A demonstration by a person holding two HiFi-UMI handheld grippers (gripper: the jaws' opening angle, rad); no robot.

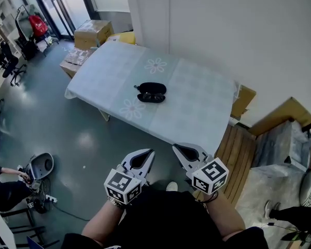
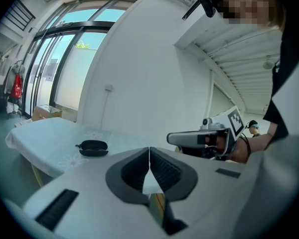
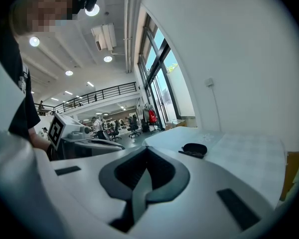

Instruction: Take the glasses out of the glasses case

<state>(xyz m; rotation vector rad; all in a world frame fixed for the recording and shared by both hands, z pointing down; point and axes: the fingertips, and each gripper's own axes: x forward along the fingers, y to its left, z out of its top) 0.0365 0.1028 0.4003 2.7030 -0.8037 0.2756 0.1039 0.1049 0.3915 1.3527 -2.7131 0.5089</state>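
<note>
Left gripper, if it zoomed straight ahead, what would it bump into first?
Likely the table, just right of the case. The left gripper looks slightly higher, though, so it might reach the wall instead.

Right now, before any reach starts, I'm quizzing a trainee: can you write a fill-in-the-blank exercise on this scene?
The black oval glasses case lies ___ on the pale flower-patterned tablecloth.
The dark glasses sit ___ the case.
The left tongs and right tongs both have their jaws ___.
Both tongs hold ___.
Missing words: open; inside; shut; nothing.
</note>
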